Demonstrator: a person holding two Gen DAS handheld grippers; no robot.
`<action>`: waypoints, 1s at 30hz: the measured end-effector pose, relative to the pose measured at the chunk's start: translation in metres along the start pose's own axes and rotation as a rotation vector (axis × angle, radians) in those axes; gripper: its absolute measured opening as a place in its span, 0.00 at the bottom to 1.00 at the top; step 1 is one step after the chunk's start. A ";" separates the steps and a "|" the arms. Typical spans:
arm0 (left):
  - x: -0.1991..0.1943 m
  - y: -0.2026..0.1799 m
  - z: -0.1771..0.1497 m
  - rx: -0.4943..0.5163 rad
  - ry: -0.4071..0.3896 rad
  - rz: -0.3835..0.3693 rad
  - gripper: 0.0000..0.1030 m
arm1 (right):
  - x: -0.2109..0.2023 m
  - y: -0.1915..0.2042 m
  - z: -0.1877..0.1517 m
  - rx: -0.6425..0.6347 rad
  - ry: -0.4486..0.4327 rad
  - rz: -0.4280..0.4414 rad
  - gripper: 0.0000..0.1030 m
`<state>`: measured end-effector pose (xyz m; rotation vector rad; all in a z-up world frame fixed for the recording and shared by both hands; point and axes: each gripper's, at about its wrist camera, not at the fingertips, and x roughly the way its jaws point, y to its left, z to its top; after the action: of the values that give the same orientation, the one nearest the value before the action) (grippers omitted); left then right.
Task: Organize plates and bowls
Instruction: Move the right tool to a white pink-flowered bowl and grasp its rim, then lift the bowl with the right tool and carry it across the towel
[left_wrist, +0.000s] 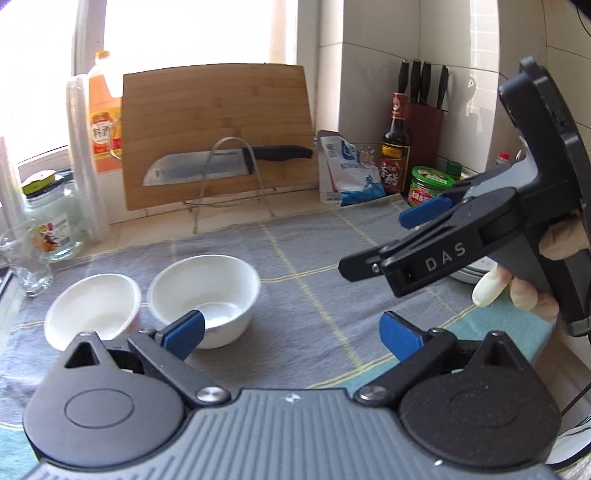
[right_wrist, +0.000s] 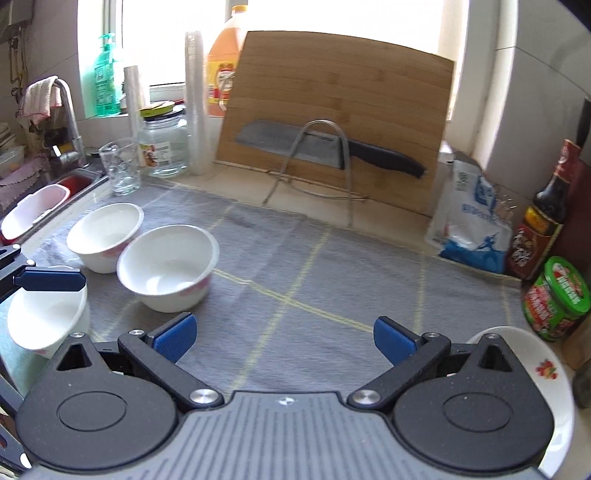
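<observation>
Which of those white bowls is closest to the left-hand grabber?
The third bowl, at the cloth's left edge, right beside the left gripper's blue pad. The other two bowls sit touching each other further back on the grey cloth.

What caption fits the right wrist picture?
Open right gripper hovers over the grey cloth beside three white bowls.

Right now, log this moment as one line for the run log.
left hand-held gripper: open, empty | right hand-held gripper: open, empty | white bowls side by side on grey cloth | flowered plate under right gripper
</observation>
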<state>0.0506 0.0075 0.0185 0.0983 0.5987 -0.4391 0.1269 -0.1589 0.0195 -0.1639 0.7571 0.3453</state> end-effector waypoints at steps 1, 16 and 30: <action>-0.006 0.007 -0.003 0.000 -0.007 0.004 0.98 | 0.001 0.008 0.002 -0.009 0.001 0.009 1.00; -0.049 0.080 -0.067 -0.012 0.080 0.086 0.98 | 0.031 0.109 0.019 -0.068 0.023 0.237 1.00; -0.035 0.088 -0.085 -0.001 0.083 0.074 0.94 | 0.062 0.153 0.009 -0.089 0.125 0.412 0.91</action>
<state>0.0182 0.1181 -0.0347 0.1374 0.6745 -0.3642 0.1186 0.0013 -0.0204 -0.1123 0.8996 0.7664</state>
